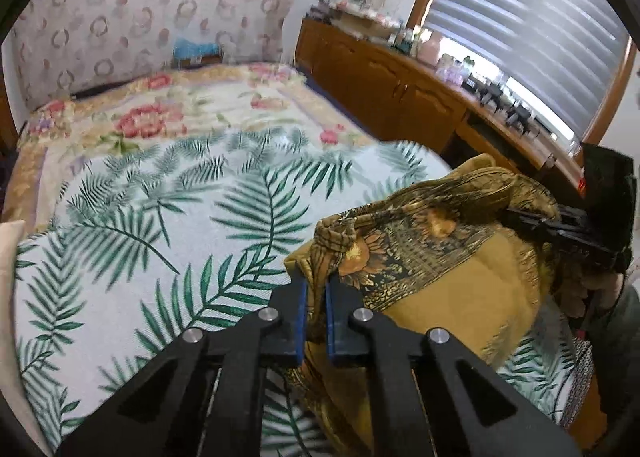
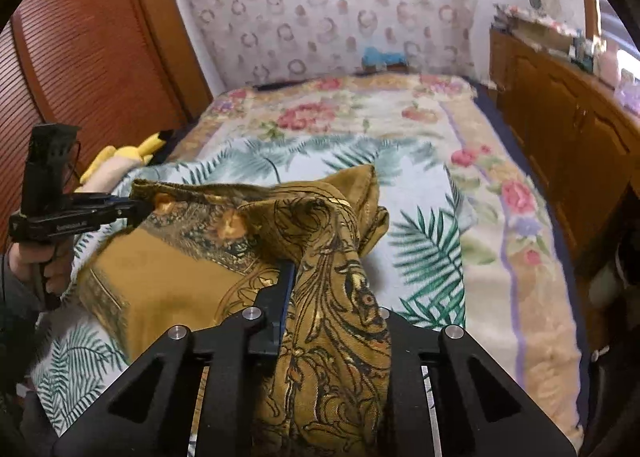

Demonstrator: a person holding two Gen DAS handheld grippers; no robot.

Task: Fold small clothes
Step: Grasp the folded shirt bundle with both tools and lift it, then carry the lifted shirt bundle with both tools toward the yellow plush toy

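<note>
Small white lettering on the left hand-held gripper (image 2: 138,205) is unreadable.

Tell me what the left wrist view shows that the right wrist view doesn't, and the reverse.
Only the left wrist view: the window blinds and the right gripper from the side, clamped on the garment.

Only the right wrist view: the slatted wooden doors, a yellow plush toy, and the left gripper in a hand.

Both: the mustard patterned garment pinched at two spots above the leaf-print bedspread, and the wooden cabinets.
</note>
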